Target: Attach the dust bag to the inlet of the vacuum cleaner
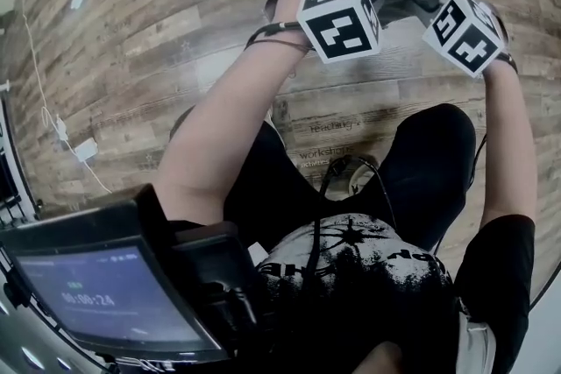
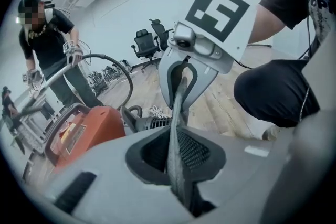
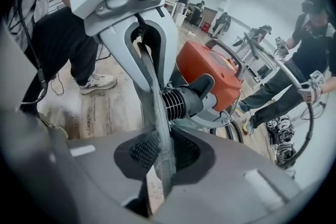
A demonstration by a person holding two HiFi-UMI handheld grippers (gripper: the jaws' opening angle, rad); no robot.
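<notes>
Between the two claws a grey dust bag (image 2: pixel 179 113) runs edge-on as a taut band of cloth, one end in each. The left claw (image 2: pixel 176 165) is pressed together on the cloth, its ribbed black pads pinching the near end. The right claw (image 3: pixel 160 159) is closed the same way on the other end, and the band rises from its pads to the left claw's jaws straight ahead of it.

Just beyond the band, on the far side of both claws from the person, lies the orange vacuum cleaner (image 3: pixel 210 73). Its black ribbed port (image 3: pixel 181 102) sits right beside the left claw's fingers and points towards the cloth; whether cloth and port touch cannot be told. From the left claw the orange body shows low and to the left, past the right claw.

In the head view the marker cubes (image 1: pixel 340 16) cover both sets of jaws. The person's knees in black trousers are just behind the claws, over a wooden floor (image 1: pixel 131 39).

Well beyond the vacuum cleaner another person (image 2: pixel 50 44) stands holding a hose (image 2: pixel 113 63), with office chairs (image 2: pixel 144 42) further off
</notes>
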